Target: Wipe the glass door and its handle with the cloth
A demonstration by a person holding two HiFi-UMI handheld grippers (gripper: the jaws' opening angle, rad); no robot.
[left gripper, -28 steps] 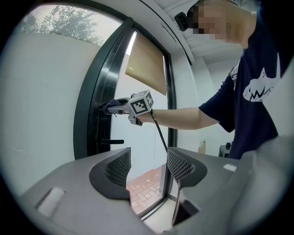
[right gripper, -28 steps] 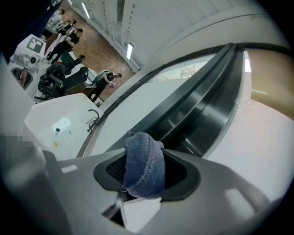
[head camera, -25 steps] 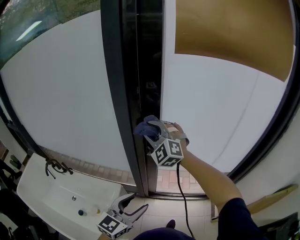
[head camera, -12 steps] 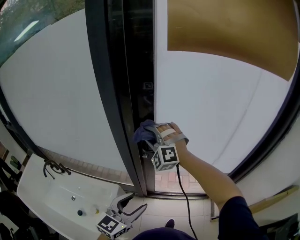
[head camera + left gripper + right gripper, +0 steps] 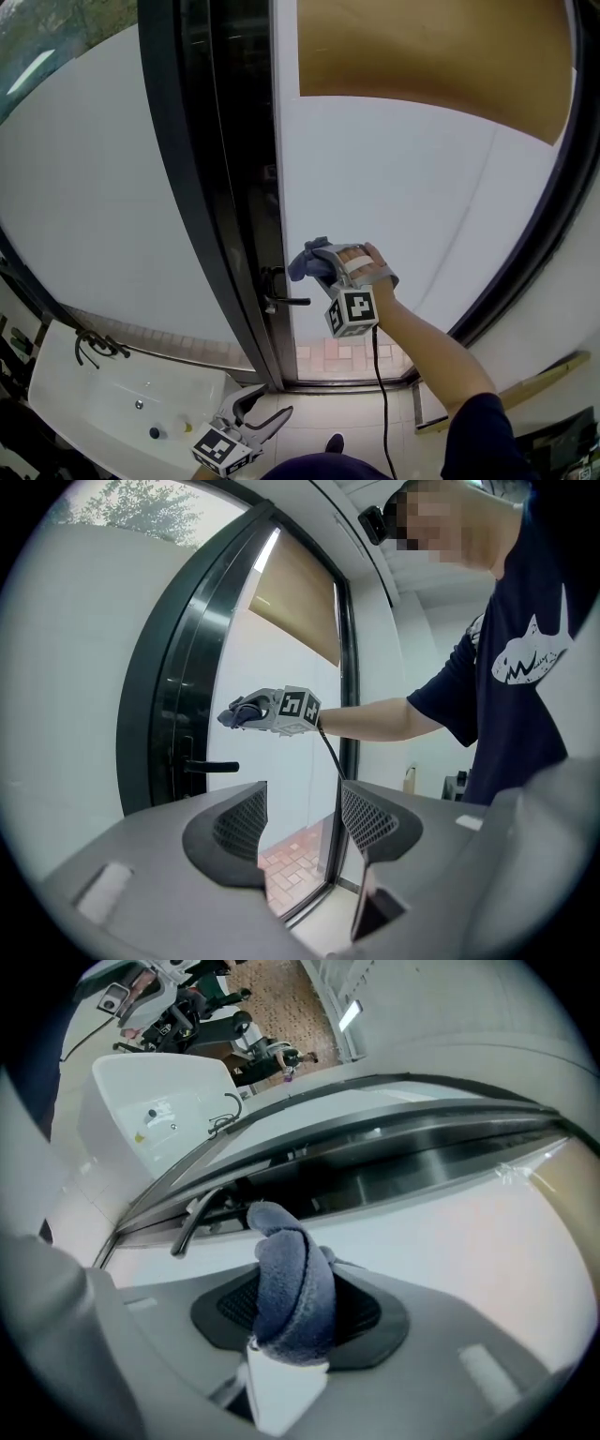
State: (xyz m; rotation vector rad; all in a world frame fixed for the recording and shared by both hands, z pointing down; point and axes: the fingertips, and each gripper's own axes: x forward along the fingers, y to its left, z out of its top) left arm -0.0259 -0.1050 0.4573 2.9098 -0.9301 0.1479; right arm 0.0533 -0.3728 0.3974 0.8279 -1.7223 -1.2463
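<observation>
- Head view: the right gripper (image 5: 322, 265) is raised in front of the glass door (image 5: 412, 197), close to the left edge of the frosted pane. Its marker cube (image 5: 353, 312) faces the camera.
- Right gripper view: the jaws are clamped on a bunched blue-grey cloth (image 5: 292, 1283). The cloth fills the gap between the pads and stands out past the tips.
- Cloth position: in the head view the cloth (image 5: 307, 262) sits at the pane, above and slightly right of the handle (image 5: 285, 300). Actual contact with the glass cannot be confirmed.
- Handle: a dark lever on the dark frame (image 5: 187, 187), projecting level toward the pane. It is apart from the cloth and from both grippers.
- Left gripper (image 5: 270, 408): held low at the bottom edge of the head view, well away from the door.
- Left gripper view: the jaws stand spread with nothing between the ribbed pads. Beyond them appear the lower corner of the door and the person's outstretched forearm (image 5: 375, 722).
- Surroundings: a tan panel (image 5: 431, 56) covers the upper part of the pane. A white sink (image 5: 66, 394) with a dark tap (image 5: 94, 345) lies at lower left.
</observation>
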